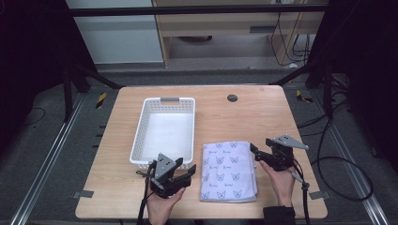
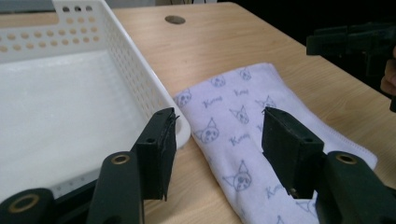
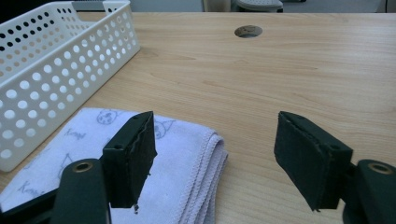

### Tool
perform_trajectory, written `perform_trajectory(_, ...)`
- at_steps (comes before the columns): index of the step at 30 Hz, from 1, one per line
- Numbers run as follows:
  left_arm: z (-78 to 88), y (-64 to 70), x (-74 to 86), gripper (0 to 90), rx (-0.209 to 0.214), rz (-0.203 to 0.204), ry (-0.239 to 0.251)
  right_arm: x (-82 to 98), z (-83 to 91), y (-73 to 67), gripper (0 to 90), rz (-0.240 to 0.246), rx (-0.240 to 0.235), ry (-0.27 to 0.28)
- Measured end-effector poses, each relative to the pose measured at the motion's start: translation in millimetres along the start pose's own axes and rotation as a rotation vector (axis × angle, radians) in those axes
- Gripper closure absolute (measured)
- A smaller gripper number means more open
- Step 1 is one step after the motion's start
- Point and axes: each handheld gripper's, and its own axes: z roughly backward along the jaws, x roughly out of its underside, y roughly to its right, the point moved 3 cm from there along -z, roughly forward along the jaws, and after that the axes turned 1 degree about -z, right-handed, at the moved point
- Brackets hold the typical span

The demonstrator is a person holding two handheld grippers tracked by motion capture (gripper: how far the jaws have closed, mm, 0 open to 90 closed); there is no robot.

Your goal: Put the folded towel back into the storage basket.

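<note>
Two claws hover low over our wooden worktop (image 1: 263, 112), one in each of our hands. From the high view we see the left claw (image 1: 187, 172) just in front of the near rim of a white perforated basket (image 1: 141, 136), and the right claw (image 1: 261, 147) at the right edge of a folded lilac towel (image 1: 229, 171) printed with small cat faces. That towel lies flat on the worktop just right of the basket, its left edge close beside the basket's near right corner.

Both claws stand wide open and hold nothing. Our left gripper view shows this for the left one: its two black jaws gape apart, the basket's corner and the towel (image 2: 243, 135) showing between them, and the basket's white floor (image 2: 60, 107) lies bare. Farther off at the upper right of that view we see the right claw (image 2: 348, 39) above the worktop.

Our right gripper view gives what the high view cannot: the towel's stitched, layered folded edge (image 3: 205, 163) lies under the claw's left jaw, while the other jaw hangs over bare wood. It also shows the basket's side wall (image 3: 56, 70) with its rows of round holes, and a round cable hole (image 3: 248, 31) in the worktop beyond. We see that same hole from above (image 1: 232, 98), near the far edge.
</note>
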Motion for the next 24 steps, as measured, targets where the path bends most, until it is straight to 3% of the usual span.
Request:
perform_trajectory(3, -6.3, 3.6, 10.5, 46.9, 0.013, 0.021, -0.025, 0.7, -4.0, 0.2, 30.9, 0.001, -0.003, -0.008)
perform_trajectory(12, -17.3, 15.1, 28.5, 49.8, -0.004, -0.02, -0.089, 6.1, -17.7, 3.2, 34.1, -0.002, -0.014, -0.057)
perform_trajectory(24, -45.1, 25.8, 50.3, 50.4, 0.006, -0.017, -0.166, 14.7, -34.5, 2.9, 39.1, 0.006, -0.024, -0.118)
